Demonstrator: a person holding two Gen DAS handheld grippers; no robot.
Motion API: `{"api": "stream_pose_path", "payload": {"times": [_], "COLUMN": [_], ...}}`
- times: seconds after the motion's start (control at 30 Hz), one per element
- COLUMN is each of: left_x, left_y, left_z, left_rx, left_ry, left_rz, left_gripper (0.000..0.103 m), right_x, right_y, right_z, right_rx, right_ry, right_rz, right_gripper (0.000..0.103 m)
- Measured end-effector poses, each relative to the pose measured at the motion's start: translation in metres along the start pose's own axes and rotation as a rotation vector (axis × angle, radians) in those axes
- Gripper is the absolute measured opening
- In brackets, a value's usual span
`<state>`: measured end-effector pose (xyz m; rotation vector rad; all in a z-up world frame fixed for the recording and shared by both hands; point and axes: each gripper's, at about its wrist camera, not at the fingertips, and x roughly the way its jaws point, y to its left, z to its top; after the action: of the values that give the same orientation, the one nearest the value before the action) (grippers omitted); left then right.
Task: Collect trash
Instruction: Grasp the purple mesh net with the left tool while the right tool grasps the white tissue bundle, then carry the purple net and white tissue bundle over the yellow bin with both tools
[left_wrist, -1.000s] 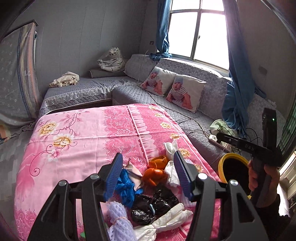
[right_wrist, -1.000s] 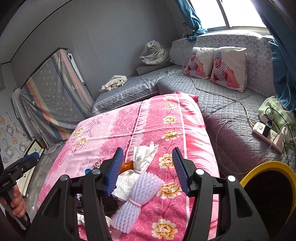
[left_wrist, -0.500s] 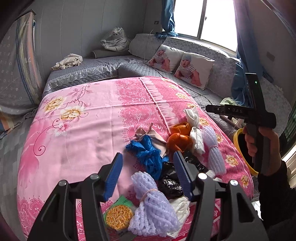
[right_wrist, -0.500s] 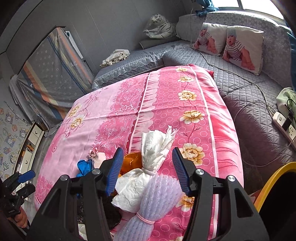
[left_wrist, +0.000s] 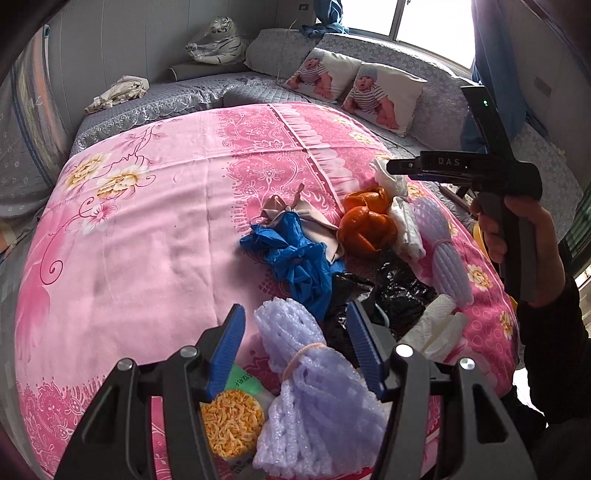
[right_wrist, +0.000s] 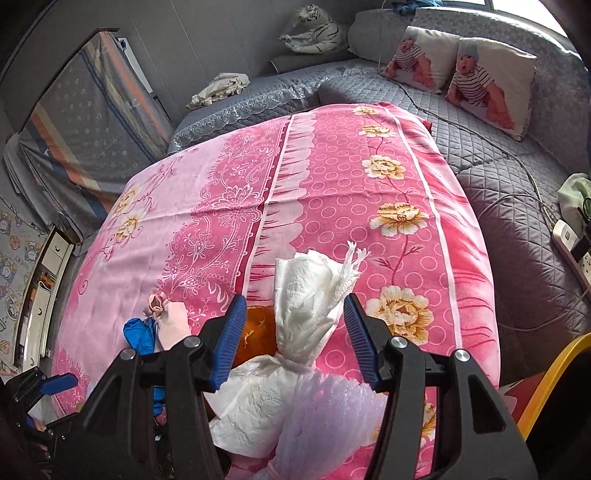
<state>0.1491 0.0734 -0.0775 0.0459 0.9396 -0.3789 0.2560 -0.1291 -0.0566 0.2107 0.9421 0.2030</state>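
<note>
While both my claws gape wide and hold nothing, my left gripper (left_wrist: 295, 343) straddles lavender foam netting (left_wrist: 314, 387); my right gripper (right_wrist: 293, 332) straddles a tied white tissue bundle (right_wrist: 310, 295).

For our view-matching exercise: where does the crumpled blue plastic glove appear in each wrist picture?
Left wrist view: crumpled blue plastic glove lies centre, beyond the open jaws.
Right wrist view: the glove peeks out lower left, beside the left jaw.
Shared landmark: orange peel.
</note>
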Motion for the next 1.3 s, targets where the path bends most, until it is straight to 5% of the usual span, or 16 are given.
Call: {"api": "stream_pose_path", "payload": {"times": [0.67, 0.93, 1.3], "left_x": [0.026, 0.029, 0.005], "left_y": [0.004, 0.005, 0.013], "left_z": [-0.005, -0.006, -0.003], "left_rx": [-0.003, -0.016, -0.033], "left_ry": [0.08, 0.109, 0.05], "left_rz": [-0.027, -0.04, -0.025], "left_gripper": [0.054, 0.024, 0.019], "right_x": [0.027, 0.024, 0.01], "right_y": [-0.001, -0.001, 0.0], "right_z": [-0.003, -0.002, -0.001], "right_rx": [0.001, 0.002, -0.003], "right_ry": [0.054, 0.046, 0.003], "right_rz": [-0.03, -0.027, -0.005], "right_gripper": [0.044, 0.027, 0.017]}}
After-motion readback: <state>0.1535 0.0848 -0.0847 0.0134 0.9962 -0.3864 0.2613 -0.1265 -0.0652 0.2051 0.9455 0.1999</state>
